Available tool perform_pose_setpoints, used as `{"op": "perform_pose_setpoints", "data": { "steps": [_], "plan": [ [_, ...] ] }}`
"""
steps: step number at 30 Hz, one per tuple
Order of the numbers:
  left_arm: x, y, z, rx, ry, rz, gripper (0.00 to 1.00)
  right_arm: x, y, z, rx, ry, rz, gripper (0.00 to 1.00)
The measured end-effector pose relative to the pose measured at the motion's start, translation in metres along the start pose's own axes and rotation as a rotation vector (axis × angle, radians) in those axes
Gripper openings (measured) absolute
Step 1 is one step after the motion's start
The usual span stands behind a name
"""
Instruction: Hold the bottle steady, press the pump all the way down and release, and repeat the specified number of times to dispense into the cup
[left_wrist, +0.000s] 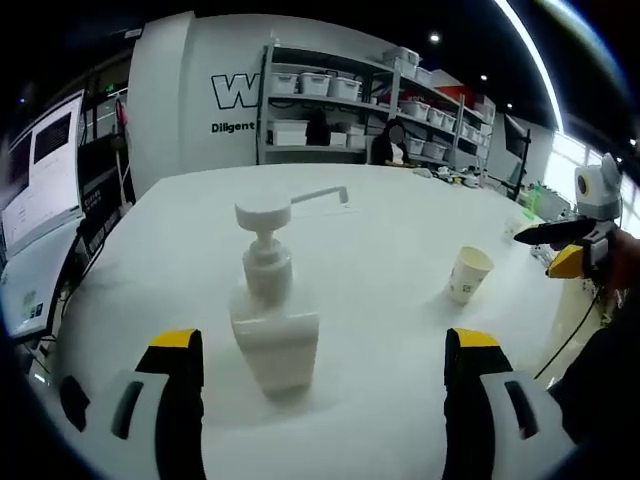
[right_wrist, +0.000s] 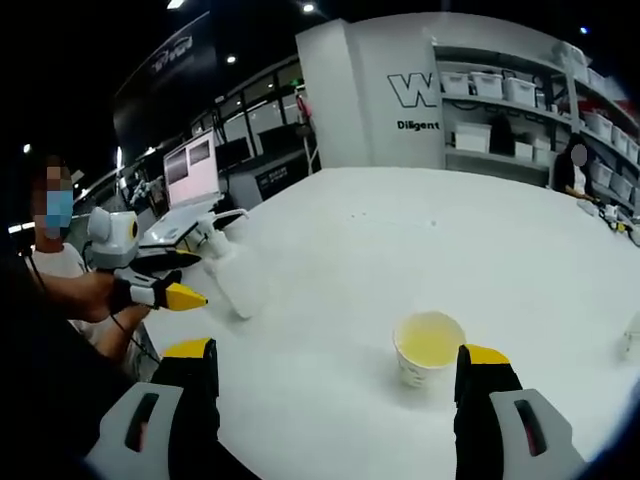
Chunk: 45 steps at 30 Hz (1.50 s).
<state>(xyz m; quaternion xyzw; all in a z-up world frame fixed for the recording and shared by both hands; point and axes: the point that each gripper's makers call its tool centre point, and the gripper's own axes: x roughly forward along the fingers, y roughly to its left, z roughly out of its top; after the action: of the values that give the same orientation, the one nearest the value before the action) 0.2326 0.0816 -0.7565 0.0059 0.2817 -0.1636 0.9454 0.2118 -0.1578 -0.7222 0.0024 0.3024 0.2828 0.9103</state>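
Note:
A white pump bottle (left_wrist: 270, 315) stands upright on the white table (left_wrist: 390, 240), its spout pointing right. My left gripper (left_wrist: 325, 370) is open, its yellow-tipped jaws on either side of the bottle's base and a little short of it. A paper cup (left_wrist: 468, 274) stands to the right of the bottle. In the right gripper view the same cup (right_wrist: 428, 348) sits just ahead of my open right gripper (right_wrist: 335, 385), with nothing between the jaws. The bottle (right_wrist: 232, 275) shows at the left there, with the left gripper (right_wrist: 160, 290) next to it. The right gripper (left_wrist: 570, 245) appears at the right edge of the left gripper view.
Shelving with white bins (left_wrist: 350, 110) lines the far wall. Monitors (left_wrist: 40, 170) stand left of the table. A person's hand (right_wrist: 95, 295) holds the left gripper. Small items (left_wrist: 450, 175) lie at the table's far edge.

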Motion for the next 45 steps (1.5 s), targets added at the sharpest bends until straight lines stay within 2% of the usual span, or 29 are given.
{"op": "perform_pose_setpoints", "data": {
  "steps": [6, 11, 19, 22, 23, 24, 26, 31, 35, 38, 45],
  "plan": [
    [0.015, 0.009, -0.002, -0.001, 0.008, 0.048, 0.89, -0.001, 0.001, 0.004, -0.007, -0.006, 0.005, 0.99],
    [0.027, 0.019, 0.005, -0.007, -0.006, 0.079, 0.82, -0.001, -0.002, 0.003, -0.019, 0.003, 0.004, 0.99],
    [0.047, 0.028, 0.008, 0.013, 0.014, 0.099, 0.72, -0.001, -0.002, 0.003, -0.022, 0.013, 0.002, 0.98],
    [0.052, 0.027, 0.005, -0.038, 0.034, 0.083, 0.63, 0.000, -0.002, 0.003, -0.030, 0.019, 0.001, 0.96],
    [0.051, 0.033, 0.007, -0.048, 0.018, 0.119, 0.59, 0.000, -0.003, 0.002, -0.036, 0.025, -0.001, 0.95],
    [0.052, 0.034, 0.009, -0.046, 0.008, 0.121, 0.58, 0.000, -0.004, 0.001, -0.043, 0.033, -0.005, 0.94],
    [0.055, 0.032, 0.008, -0.059, 0.017, 0.103, 0.60, 0.000, -0.006, 0.000, -0.054, 0.044, -0.014, 0.92],
    [0.059, 0.036, 0.005, -0.016, 0.037, 0.123, 0.56, -0.001, -0.011, 0.002, -0.038, 0.034, -0.028, 0.91],
    [0.063, 0.038, 0.000, -0.047, 0.072, 0.127, 0.53, -0.002, -0.013, 0.002, -0.029, 0.028, -0.040, 0.91],
    [0.065, 0.037, 0.000, -0.028, 0.085, 0.129, 0.53, -0.004, -0.015, 0.001, -0.024, 0.027, -0.047, 0.91],
    [0.070, 0.032, 0.003, 0.004, 0.084, 0.084, 0.53, -0.004, -0.016, -0.001, -0.019, 0.029, -0.054, 0.90]
  ]
}}
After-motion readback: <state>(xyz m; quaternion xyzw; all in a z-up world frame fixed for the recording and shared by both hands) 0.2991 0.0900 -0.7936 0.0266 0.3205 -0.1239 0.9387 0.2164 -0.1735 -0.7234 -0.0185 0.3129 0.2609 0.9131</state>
